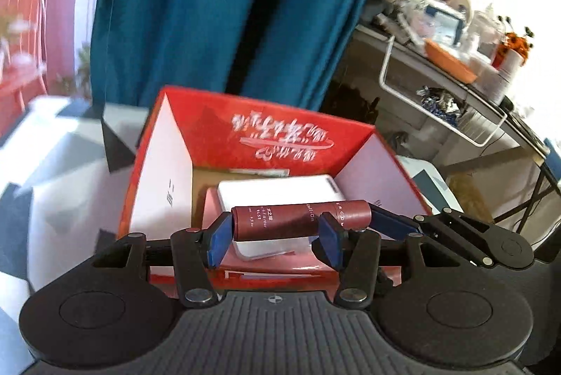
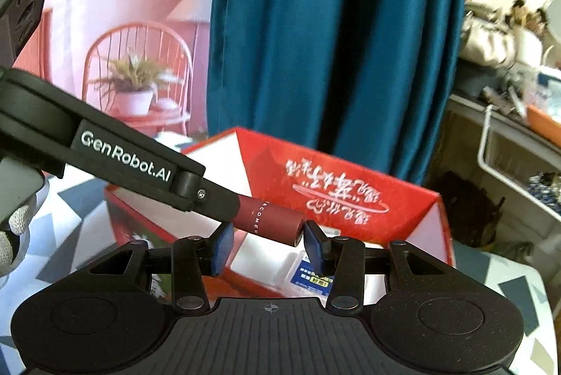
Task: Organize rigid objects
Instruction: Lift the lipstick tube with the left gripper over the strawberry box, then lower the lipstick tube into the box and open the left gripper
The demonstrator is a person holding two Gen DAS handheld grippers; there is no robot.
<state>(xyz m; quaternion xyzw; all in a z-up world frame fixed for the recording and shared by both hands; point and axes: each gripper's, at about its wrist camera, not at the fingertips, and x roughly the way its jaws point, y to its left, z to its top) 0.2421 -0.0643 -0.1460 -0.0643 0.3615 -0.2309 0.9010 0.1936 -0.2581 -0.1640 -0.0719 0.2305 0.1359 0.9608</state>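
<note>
The dark red tube [image 1: 301, 221] hangs sideways over the open red box [image 1: 266, 143], right between the two sets of tongs. Its white print is mostly too small to read, though "Roll-On" shows in the left view and "COME" near the end in the right one. The other tool's arm, crossing the right view, says "GenRobot.AI". The box's back flap has white Chinese script that looks upside down from here, so I can't read it.

Surface first: a tabletop [image 2: 519, 287] with a grey and white triangle pattern. On the left there's a pink backdrop with a chair [image 2: 138, 66] and a potted plant [image 2: 133, 84], a teal curtain [image 2: 336, 41] in the middle, and a cluttered shelf [image 1: 452, 73] with a white wire basket on the right.

Inside the box sit a pink flat item and a white slab [image 1: 280, 196] — the tube floats just above them.

The left gripper [image 1: 275, 240] is spread, with its blue pads on either side of the tube's near length — not clearly pressing it. The right gripper [image 2: 268, 247] is spread too, and the tube's end sits by its right pad. I can't tell what actually bears the tube.
</note>
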